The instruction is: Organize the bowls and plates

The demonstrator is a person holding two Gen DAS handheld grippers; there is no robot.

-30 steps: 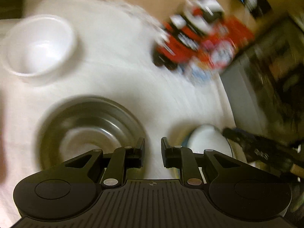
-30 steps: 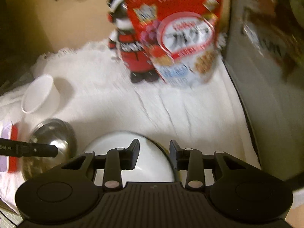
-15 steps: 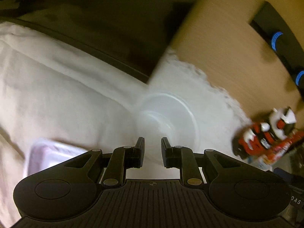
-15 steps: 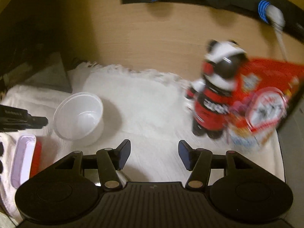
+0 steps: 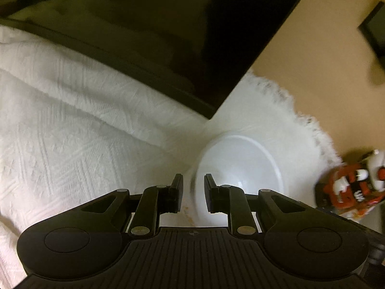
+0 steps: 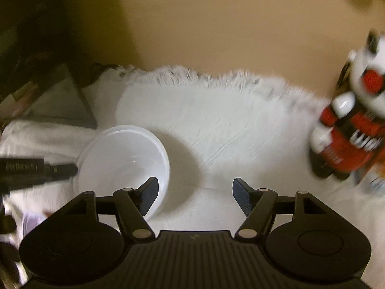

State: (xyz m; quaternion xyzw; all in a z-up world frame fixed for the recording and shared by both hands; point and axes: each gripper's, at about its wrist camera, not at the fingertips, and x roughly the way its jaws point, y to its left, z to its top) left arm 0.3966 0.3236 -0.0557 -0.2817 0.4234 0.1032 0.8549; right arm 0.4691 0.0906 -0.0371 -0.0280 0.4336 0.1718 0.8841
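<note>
White bowl (image 6: pixel 122 159) stands upright on the white cloth (image 6: pixel 228 130) near the surface's back edge. Left claw (image 5: pixel 192 187) is narrowly parted astride its near rim, gripping nothing. Right claw (image 6: pixel 195 197), just beside the bowl, is opening, empty.

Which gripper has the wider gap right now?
The right gripper: its jaws are opening, only white cloth between them. The left gripper stands narrow at the round white plastic bowl's rim.

home setting: fringed white tablecloth (image 6: pixel 216 125), toy figure (image 6: pixel 349 132), white bowl (image 6: pixel 122 159), beige wall (image 6: pixel 216 24).
</note>
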